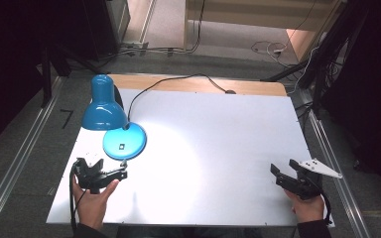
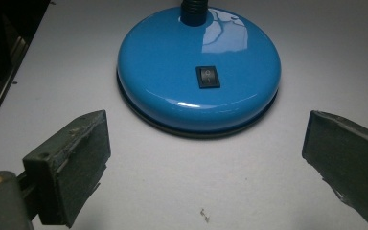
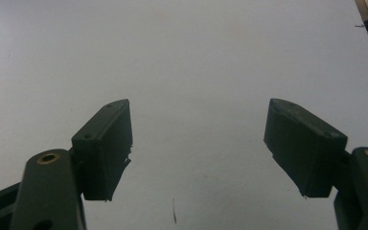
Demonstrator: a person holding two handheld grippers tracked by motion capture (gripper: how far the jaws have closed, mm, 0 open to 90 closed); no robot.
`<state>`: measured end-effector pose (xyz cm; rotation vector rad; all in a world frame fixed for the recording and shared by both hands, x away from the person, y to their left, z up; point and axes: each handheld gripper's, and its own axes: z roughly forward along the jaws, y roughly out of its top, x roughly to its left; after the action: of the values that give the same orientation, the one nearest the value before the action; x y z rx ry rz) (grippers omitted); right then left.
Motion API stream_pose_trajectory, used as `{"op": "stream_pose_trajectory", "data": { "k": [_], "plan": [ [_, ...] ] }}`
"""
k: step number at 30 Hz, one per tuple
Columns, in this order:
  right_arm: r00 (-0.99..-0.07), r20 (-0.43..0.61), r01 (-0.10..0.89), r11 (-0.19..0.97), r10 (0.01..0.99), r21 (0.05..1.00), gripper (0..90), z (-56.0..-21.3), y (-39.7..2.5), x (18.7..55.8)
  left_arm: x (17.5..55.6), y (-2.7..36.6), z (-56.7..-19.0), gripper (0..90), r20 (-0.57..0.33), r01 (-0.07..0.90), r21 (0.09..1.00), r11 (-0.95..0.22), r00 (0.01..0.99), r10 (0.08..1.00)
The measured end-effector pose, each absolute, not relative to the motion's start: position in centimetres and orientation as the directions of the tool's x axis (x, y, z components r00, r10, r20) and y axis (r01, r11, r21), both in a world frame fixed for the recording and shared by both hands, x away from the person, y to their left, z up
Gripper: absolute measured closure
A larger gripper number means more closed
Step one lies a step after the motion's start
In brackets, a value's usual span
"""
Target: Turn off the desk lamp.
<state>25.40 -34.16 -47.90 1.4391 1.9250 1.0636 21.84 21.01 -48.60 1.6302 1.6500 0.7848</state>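
Note:
A blue desk lamp stands at the table's left, its shade (image 1: 104, 108) bent over its round base (image 1: 124, 141). The base (image 2: 199, 72) carries a small black rocker switch (image 2: 207, 77) on top. My left gripper (image 1: 102, 167) is open just in front of the base, jaws wide apart and pointing at it, touching nothing; in its own view the left gripper (image 2: 206, 125) frames the base's near rim. My right gripper (image 1: 284, 167) hovers open near the front right of the white table (image 1: 218, 124), and the right gripper (image 3: 199, 108) has bare tabletop between its jaws.
The lamp's black cord (image 1: 178, 82) runs from behind the shade to the far wooden edge (image 1: 198, 84). A bright patch of light (image 1: 178, 144) lies on the tabletop right of the base. Metal rails (image 1: 20, 163) flank the table on both sides.

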Motion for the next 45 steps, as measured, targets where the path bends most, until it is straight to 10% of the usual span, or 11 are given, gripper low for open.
{"op": "stream_pose_trajectory", "data": {
  "k": [45],
  "plan": [
    [-0.322,0.048,0.564,0.151,0.946,0.812,23.7,-48.2,-33.8,25.8,23.1,20.6,-48.7,4.6,-0.089,0.557,0.83,0.027,0.084,0.992]
  ]
}}
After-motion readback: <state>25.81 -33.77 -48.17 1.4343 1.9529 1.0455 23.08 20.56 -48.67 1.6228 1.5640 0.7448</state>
